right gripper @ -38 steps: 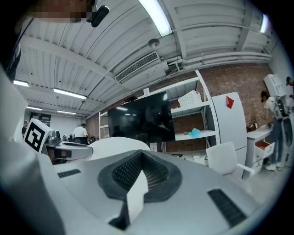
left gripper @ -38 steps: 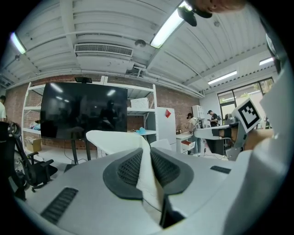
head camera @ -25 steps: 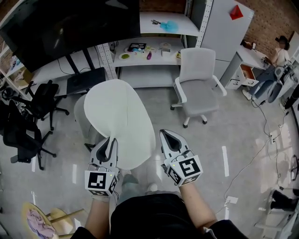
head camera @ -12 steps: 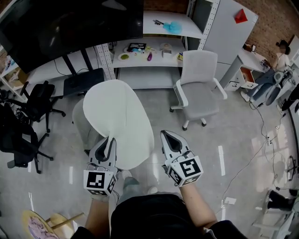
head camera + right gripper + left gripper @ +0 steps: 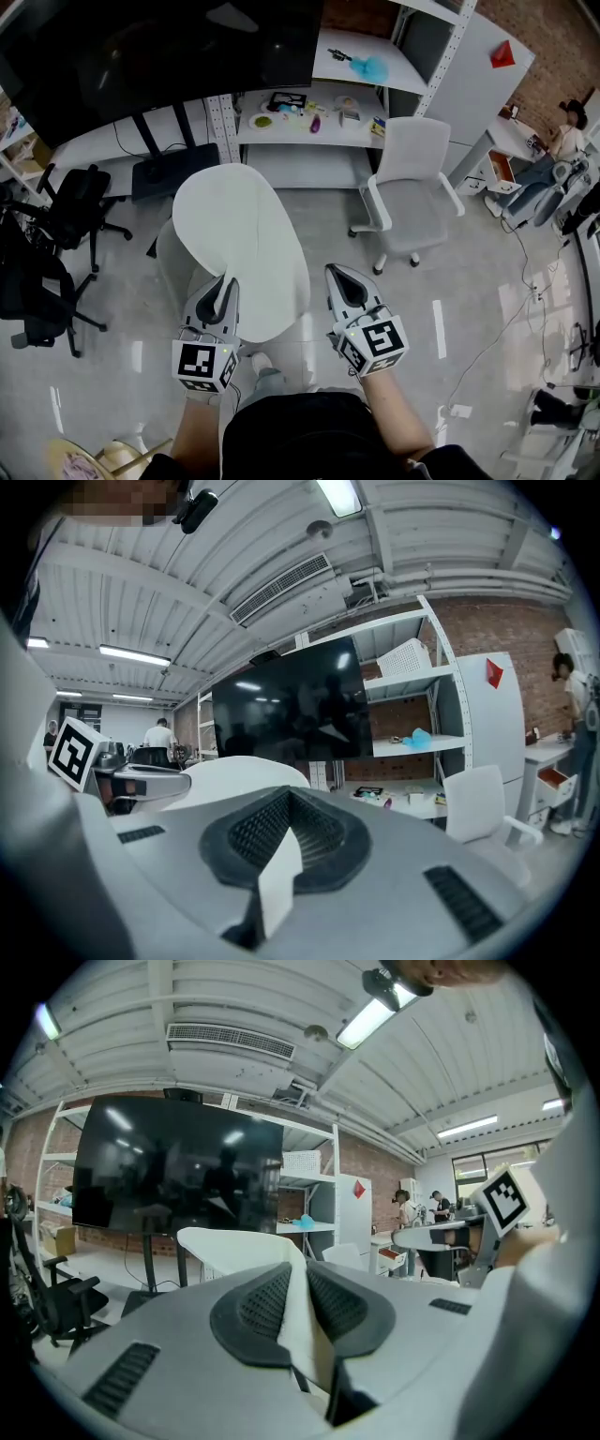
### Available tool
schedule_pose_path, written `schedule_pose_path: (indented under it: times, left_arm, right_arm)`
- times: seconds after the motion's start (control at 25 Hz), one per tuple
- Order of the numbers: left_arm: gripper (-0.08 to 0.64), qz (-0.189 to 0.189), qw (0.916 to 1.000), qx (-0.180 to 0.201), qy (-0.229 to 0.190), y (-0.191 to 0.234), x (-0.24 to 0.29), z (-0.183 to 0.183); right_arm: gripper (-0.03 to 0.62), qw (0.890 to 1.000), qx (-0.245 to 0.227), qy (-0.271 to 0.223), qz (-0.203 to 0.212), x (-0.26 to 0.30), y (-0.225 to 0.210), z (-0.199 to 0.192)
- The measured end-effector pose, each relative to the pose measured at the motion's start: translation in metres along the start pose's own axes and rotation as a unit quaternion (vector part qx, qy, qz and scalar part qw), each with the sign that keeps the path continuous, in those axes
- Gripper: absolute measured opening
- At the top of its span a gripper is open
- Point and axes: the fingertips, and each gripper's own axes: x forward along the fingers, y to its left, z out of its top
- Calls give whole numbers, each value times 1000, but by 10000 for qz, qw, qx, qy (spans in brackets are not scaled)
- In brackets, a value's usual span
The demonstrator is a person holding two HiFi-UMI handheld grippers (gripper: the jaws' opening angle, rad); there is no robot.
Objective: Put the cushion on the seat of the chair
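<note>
A large white oval cushion (image 5: 239, 244) hangs out in front of me over the floor. My left gripper (image 5: 225, 283) is shut on its near edge; in the left gripper view the white fabric (image 5: 298, 1321) is pinched between the black pads. My right gripper (image 5: 339, 273) stands just right of the cushion, apart from it, jaws together with only a thin white sliver showing between the pads (image 5: 281, 864). The pale grey swivel chair (image 5: 412, 192) with armrests stands ahead to the right, its seat bare. It also shows in the right gripper view as the chair (image 5: 478, 803).
Behind the chair stand white shelves (image 5: 309, 117) with small items. A big dark screen (image 5: 141, 47) on a stand fills the upper left. Black office chairs (image 5: 56, 234) sit at the left, and a second pale seat (image 5: 173, 258) lies partly under the cushion. A person (image 5: 565, 131) sits at a desk far right.
Both grippers and the cushion have been carried forward together. The shelves and the pale chair have slid right and slightly down in the head view. The grip has not changed.
</note>
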Motion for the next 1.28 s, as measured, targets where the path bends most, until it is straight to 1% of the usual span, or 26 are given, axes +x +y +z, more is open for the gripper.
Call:
schedule_pose_path:
  times: [0.28, 0.64, 0.8, 1.0, 1.28]
  left_arm:
    - [57, -109, 9999, -63, 54, 52, 10, -8]
    - [57, 5, 9996, -272, 77, 103, 17, -20]
    - [57, 99, 9994, -303, 115, 113, 17, -28]
    - [57, 308, 9983, -433, 229, 117, 27, -34]
    - [57, 713, 9955, -559, 278, 118, 40, -41]
  right_arm:
    - [8, 9999, -27, 91, 58, 60, 31, 2]
    - [8, 9991, -204, 249, 290, 115, 65, 0]
    - [8, 9983, -247, 323, 418, 130, 70, -2]
    - [8, 9964, -280, 452, 655, 146, 65, -2]
    - [8, 9913, -322, 597, 1131, 175, 54, -6]
